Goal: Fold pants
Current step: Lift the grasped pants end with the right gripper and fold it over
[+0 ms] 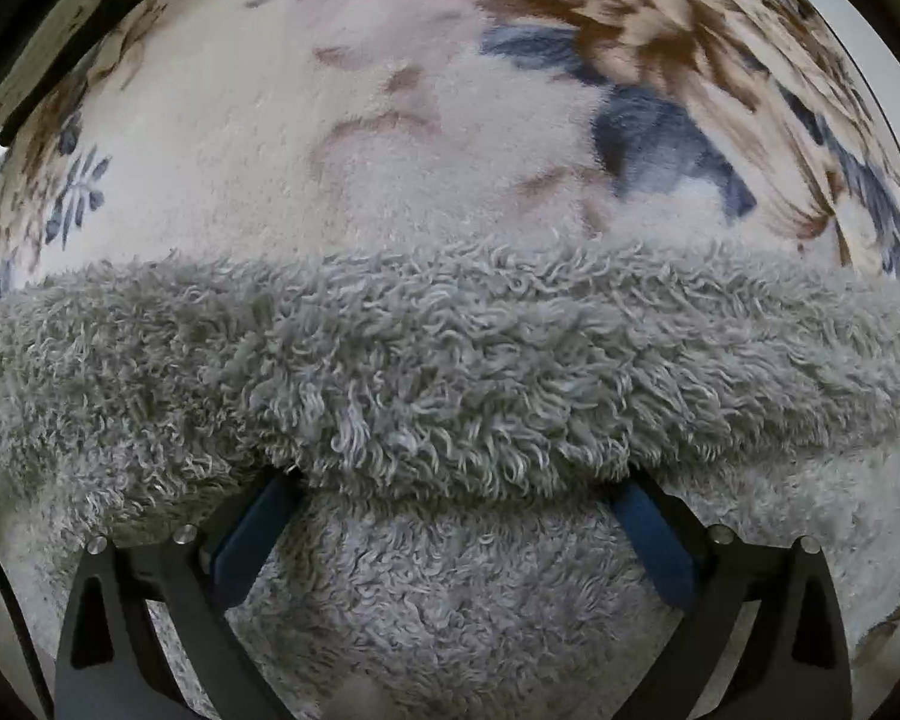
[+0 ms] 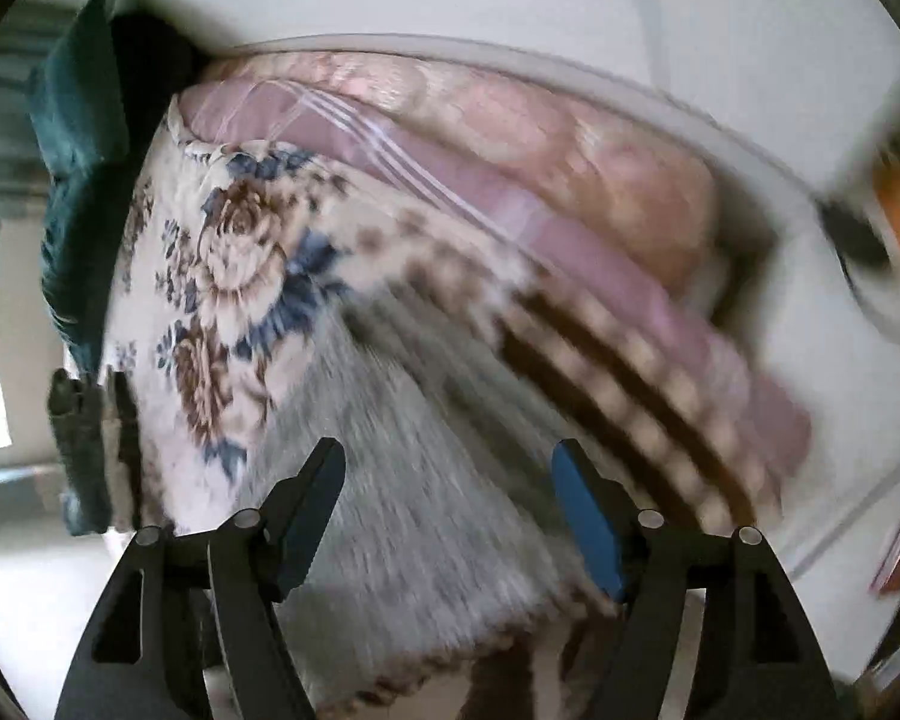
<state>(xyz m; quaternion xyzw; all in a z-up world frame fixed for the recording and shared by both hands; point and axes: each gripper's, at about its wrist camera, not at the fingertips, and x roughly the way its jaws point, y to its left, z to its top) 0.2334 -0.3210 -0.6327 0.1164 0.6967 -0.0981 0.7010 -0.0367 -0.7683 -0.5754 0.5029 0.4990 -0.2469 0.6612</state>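
Note:
The pants [image 1: 450, 372] are grey, shaggy fleece lying on a floral blanket [image 1: 270, 138]. In the left wrist view a thick fold of them runs across the frame and covers the tips of my left gripper [image 1: 459, 486]. Its blue-padded fingers [image 1: 252, 534] stand wide apart with fleece between and over them, not pinched. In the blurred right wrist view the pants [image 2: 414, 480] lie ahead and below my right gripper [image 2: 450, 468], which is open, empty and above the fabric.
The floral blanket [image 2: 228, 276] covers a bed. Pink striped bedding [image 2: 510, 222] and a peach pillow [image 2: 600, 150] lie along the far side by a white wall. A teal cushion [image 2: 72, 120] sits at the left, with a window beyond.

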